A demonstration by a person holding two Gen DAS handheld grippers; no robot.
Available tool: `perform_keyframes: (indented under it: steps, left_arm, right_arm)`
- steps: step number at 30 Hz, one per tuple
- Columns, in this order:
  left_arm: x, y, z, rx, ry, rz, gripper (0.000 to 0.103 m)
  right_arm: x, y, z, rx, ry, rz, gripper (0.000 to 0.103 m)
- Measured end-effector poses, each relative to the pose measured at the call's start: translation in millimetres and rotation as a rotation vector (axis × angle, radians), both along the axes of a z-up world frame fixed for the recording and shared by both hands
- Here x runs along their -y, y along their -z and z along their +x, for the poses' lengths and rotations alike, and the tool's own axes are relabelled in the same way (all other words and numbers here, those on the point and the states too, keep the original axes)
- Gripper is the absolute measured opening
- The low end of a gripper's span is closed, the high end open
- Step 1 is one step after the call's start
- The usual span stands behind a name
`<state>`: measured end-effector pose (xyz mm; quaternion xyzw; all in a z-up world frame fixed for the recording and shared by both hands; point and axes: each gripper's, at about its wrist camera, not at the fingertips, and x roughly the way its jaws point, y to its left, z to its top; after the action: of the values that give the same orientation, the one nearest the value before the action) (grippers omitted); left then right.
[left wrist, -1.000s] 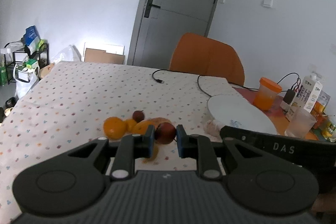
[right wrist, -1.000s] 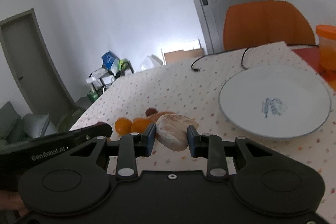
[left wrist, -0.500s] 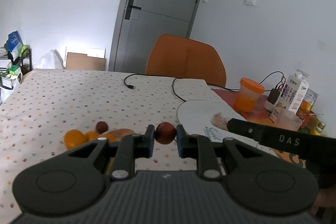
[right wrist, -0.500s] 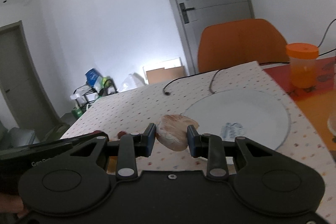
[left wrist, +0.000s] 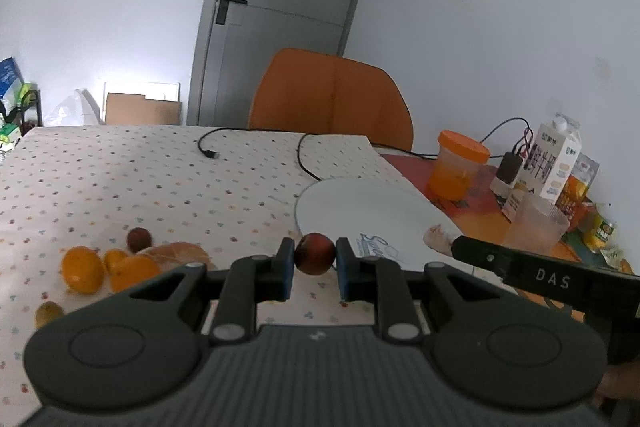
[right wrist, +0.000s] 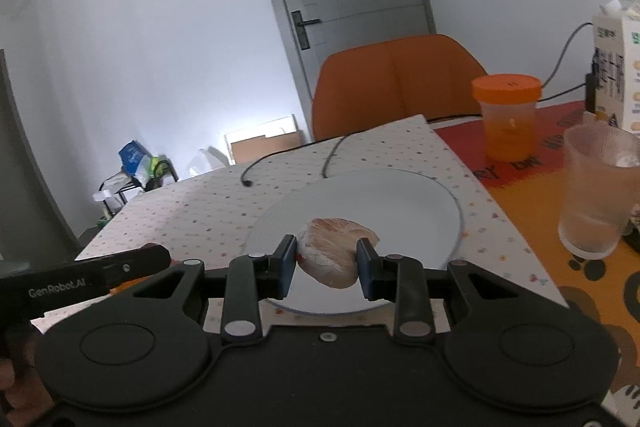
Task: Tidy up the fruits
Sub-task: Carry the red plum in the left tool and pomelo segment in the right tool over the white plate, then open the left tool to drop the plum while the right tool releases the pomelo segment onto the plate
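Both grippers were loaded and none of the fruit had yet been set down on the white plate (right wrist: 420, 195), whose surface showed bare. The left gripper (left wrist: 314, 263) was clamped tight on a small dark-red fruit (left wrist: 315, 253), held in the air just short of the plate's near rim. The right gripper (right wrist: 326, 261), its jaws a little wider apart, pinched a pale peeled fruit segment (right wrist: 334, 251) above the plate's near half. So, by my reckoning, two pieces were about to be delivered. Back on the dotted tablecloth (left wrist: 160, 179) a cluster waited: several oranges (left wrist: 82, 269), a dark round fruit (left wrist: 139, 238), a brownish piece (left wrist: 180, 251) I could not name, and a small yellow-green fruit (left wrist: 48, 311) off to the side. Most of the sorting seemed left to do.
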<state>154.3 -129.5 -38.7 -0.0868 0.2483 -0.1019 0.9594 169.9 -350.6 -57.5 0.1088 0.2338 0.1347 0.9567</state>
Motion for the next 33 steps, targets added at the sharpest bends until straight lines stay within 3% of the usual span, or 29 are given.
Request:
perform_keyframes:
  steps: [8, 11, 13, 14, 23, 26, 30, 33]
  left_arm:
    - [13, 6, 11, -0.018, 0.034, 0.013, 0.02]
    - [18, 7, 17, -0.023, 0.046, 0.016, 0.02]
    - [23, 7, 21, -0.025, 0.06, 0.012, 0.02]
    - [25, 7, 23, -0.027, 0.067, 0.01, 0.02]
    - [44, 8, 37, -0.033, 0.105, 0.008, 0.02]
    - [40, 6, 37, -0.021, 0.1, -0.005, 0.026]
    - [23, 5, 32, -0.016, 0.045, -0.023, 0.046]
    - [9, 5, 27, -0.018, 0.001, -0.019, 0.06]
  right_arm:
    - [18, 14, 7, -0.017, 0.042, -0.001, 0.031]
    - [20, 13, 7, -0.015, 0.046, -0.01, 0.039]
    - [22, 11, 2, 0.004, 0.05, -0.007, 0.055]
    - [24, 11, -1, 0.014, 0.055, -0.007, 0.057]
    - [38, 17, -10, -0.024, 0.07, 0.043, 0.059]
    - [38, 16, -10, -0.025, 0.068, 0.064, 0.061]
    - [34, 15, -9, -0.024, 0.062, 0.066, 0.063]
    - [28, 14, -10, -0.027, 0.051, 0.082, 0.078]
